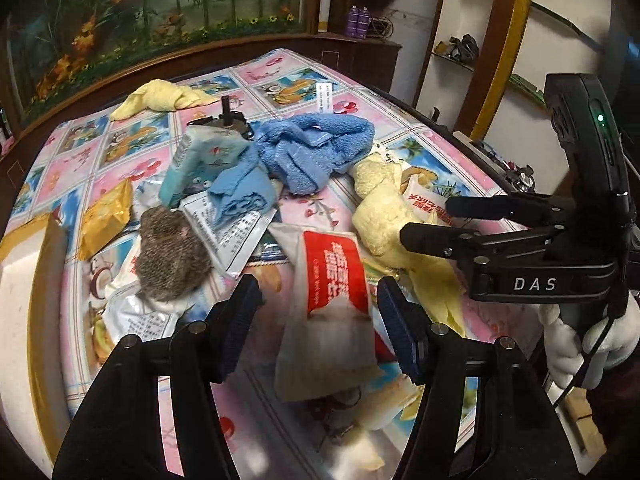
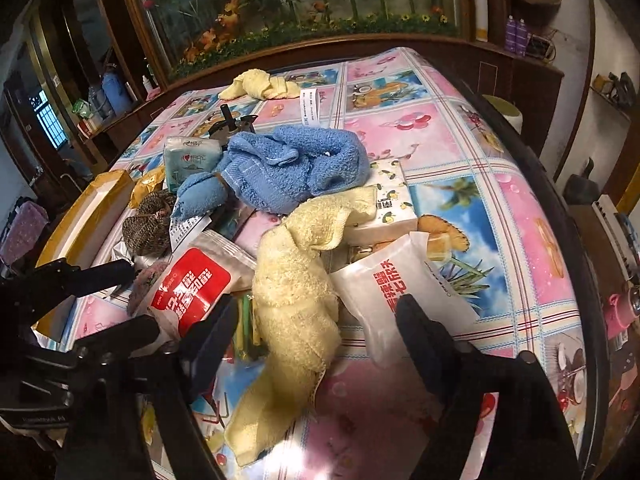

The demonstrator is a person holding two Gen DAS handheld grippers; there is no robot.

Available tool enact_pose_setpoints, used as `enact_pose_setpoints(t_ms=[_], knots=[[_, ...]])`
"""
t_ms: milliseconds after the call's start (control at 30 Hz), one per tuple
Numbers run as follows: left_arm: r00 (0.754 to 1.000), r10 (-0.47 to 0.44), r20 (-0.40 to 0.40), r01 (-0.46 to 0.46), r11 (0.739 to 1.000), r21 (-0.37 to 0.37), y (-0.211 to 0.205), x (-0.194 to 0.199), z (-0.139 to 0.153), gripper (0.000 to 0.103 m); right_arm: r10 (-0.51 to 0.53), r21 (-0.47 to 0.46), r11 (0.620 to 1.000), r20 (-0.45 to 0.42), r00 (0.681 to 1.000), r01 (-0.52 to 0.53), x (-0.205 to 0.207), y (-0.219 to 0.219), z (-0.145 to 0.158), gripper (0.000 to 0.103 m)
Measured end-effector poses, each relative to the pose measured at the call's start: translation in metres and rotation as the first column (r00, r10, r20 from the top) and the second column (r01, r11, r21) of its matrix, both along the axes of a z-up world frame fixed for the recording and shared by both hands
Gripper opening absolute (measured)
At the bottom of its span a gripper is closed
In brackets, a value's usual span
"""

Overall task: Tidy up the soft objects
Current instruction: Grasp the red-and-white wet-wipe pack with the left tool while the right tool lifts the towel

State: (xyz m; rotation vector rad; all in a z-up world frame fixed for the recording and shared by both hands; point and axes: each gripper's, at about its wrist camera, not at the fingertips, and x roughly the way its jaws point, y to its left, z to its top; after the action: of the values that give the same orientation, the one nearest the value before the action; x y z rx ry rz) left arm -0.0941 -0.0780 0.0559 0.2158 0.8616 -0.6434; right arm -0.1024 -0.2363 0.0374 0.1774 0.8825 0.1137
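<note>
A pile of soft things lies on the patterned tablecloth [image 1: 360,100]. A blue towel [image 1: 316,150] [image 2: 292,168] is in the middle, a yellow towel [image 2: 296,300] [image 1: 380,216] lies in front of it, and a second yellow towel [image 1: 160,98] [image 2: 256,84] sits at the far edge. A grey-brown plush [image 1: 172,256] [image 2: 148,224] lies at the left. My left gripper [image 1: 320,296] is open over a red-and-white packet [image 1: 332,292]. My right gripper [image 2: 316,320] is open around the yellow towel; it also shows in the left wrist view [image 1: 424,220].
Red-and-white packets [image 2: 192,284] [image 2: 400,284], a tissue pack [image 2: 188,156], a printed box [image 2: 388,200], a gold pouch [image 1: 106,216] and an open cardboard box [image 2: 96,208] crowd the table. A dark metal part [image 1: 228,116] stands behind the blue towel. Wooden furniture surrounds the table.
</note>
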Motion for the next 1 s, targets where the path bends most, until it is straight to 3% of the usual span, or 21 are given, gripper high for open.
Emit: enact_pose_setpoints(t_ms=[33,133,167,233,333,433,567,800,1000], knots=[[1.000,-0.006,-0.007,0.006,1.000,0.024,-0.010,0.003,-0.006,0.062,0.003,0.018,1.000,-0.002,1.000,-0.003,0.004,-0.001,0.000,0.066],[0.999,-0.012,-0.042,0.016,0.994,0.109,-0.032,0.014,-0.030,0.062,0.010,0.018,1.000,0.008,1.000,-0.010,0.011,0.002,0.002,0.066],[0.998,-0.015,-0.064,0.022,0.995,0.096,-0.034,0.018,-0.037,0.059,0.013,0.014,1.000,0.009,1.000,-0.013,0.013,0.003,0.003,0.066],[0.991,-0.025,-0.129,0.026,1.000,0.002,-0.026,0.024,-0.039,0.045,0.024,0.002,1.000,-0.002,1.000,-0.024,0.021,0.007,0.002,0.066],[0.991,0.017,-0.129,-0.023,0.999,-0.042,-0.010,0.025,-0.033,0.043,0.041,-0.024,0.999,-0.031,0.999,-0.041,0.032,0.014,-0.005,0.065],[0.990,0.056,-0.132,-0.071,0.991,-0.112,0.011,0.019,-0.022,0.043,0.059,-0.012,0.998,-0.052,0.997,-0.059,0.038,0.018,-0.013,0.039],[0.990,0.078,-0.114,-0.102,0.970,-0.219,0.040,-0.003,0.000,0.044,0.039,0.033,0.999,-0.020,0.999,-0.038,0.027,0.017,-0.008,0.037],[0.997,0.079,-0.020,-0.081,0.922,-0.379,0.085,-0.064,0.055,0.044,0.063,0.185,0.978,0.150,0.987,-0.090,-0.034,0.020,0.044,0.037],[0.988,0.115,0.105,-0.050,0.875,-0.481,0.132,-0.126,0.105,0.044,0.124,0.281,0.933,0.336,0.934,-0.225,-0.101,0.040,0.110,0.037]])
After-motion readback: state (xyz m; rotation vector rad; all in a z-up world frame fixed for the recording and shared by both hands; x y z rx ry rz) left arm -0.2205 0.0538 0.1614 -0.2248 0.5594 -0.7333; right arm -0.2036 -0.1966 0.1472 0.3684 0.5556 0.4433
